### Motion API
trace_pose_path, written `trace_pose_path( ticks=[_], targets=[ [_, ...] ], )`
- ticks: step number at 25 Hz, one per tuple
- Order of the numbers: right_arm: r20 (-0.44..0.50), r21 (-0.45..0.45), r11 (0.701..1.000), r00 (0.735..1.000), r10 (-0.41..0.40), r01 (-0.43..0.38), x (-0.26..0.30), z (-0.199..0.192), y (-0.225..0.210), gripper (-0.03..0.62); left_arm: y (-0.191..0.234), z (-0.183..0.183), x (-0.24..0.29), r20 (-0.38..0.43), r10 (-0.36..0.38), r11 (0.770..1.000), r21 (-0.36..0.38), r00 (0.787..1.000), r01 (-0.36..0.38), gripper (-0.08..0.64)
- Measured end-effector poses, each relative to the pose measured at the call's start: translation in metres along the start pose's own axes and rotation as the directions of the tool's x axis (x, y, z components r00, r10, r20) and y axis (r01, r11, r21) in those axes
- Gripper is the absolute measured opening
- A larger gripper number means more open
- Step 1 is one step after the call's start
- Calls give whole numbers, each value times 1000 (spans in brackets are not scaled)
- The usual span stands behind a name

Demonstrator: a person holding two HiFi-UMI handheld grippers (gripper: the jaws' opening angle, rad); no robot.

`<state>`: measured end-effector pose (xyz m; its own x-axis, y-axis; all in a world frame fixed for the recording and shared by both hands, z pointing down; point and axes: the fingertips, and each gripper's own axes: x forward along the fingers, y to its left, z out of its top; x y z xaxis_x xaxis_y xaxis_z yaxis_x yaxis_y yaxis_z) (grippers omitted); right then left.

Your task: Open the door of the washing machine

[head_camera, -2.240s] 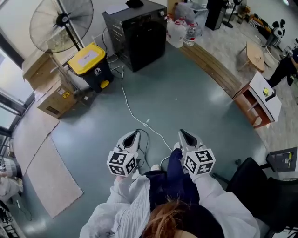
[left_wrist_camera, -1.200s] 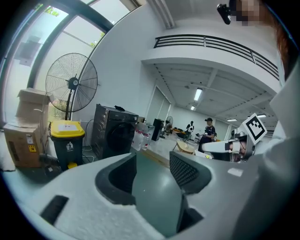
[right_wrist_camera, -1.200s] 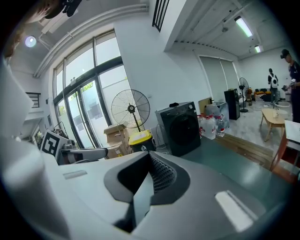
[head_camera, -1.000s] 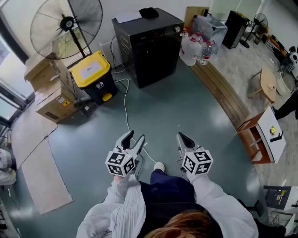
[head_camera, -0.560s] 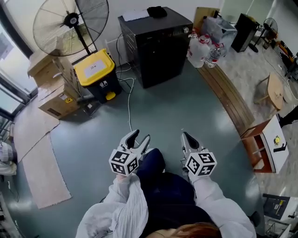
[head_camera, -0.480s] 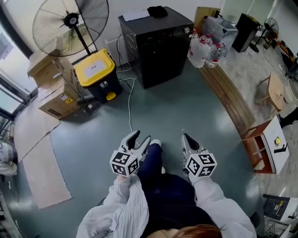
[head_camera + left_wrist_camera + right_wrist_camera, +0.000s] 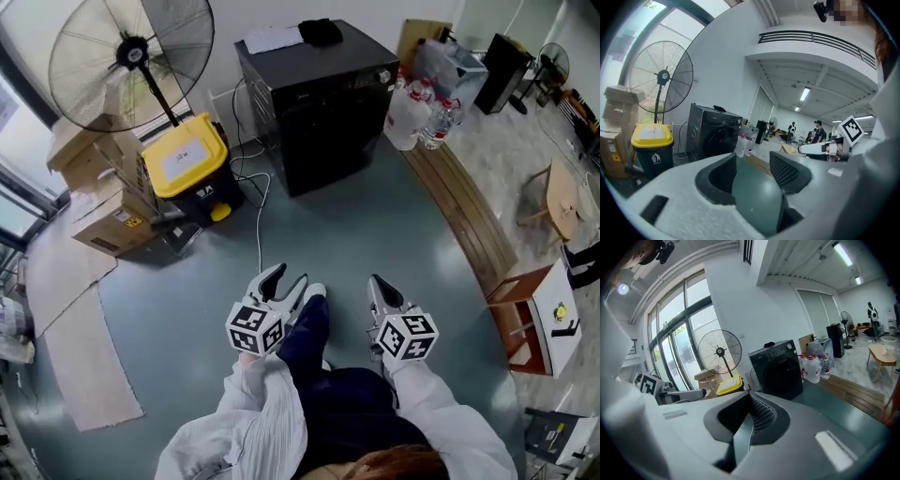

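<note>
The black washing machine [image 7: 323, 103] stands against the far wall with its round door [image 7: 779, 371] closed; a paper and a dark object lie on top. Both grippers hang in the air over the green floor, well short of it. My left gripper [image 7: 284, 279] is open with nothing between its jaws, and the left gripper view has the washing machine [image 7: 715, 136] ahead beyond those jaws. My right gripper [image 7: 379, 284] has its jaws together at the tip and holds nothing. The person's leg and shoe show between the two grippers.
A yellow-lidded bin [image 7: 187, 164] and a big standing fan [image 7: 131, 56] are left of the machine, with cardboard boxes [image 7: 108, 220] further left. A white cable [image 7: 258, 225] runs across the floor. Water bottles [image 7: 417, 112] and a wooden step [image 7: 459, 206] lie to the right.
The person has walked toward the washing machine, carrying both grippers forward. The machine now looks nearer. Neither gripper's jaws have changed.
</note>
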<state>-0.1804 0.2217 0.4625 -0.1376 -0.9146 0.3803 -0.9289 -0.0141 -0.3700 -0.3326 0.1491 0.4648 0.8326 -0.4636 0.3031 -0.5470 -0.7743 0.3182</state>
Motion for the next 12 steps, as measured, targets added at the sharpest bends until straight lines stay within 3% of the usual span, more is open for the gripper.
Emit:
trace_pose_path(
  ticks=[12],
  targets=[
    [27,-45,999,999,25,-23,165,125,-52,12,105,109,141,35,-4,1000,30,999,2,215]
  ],
)
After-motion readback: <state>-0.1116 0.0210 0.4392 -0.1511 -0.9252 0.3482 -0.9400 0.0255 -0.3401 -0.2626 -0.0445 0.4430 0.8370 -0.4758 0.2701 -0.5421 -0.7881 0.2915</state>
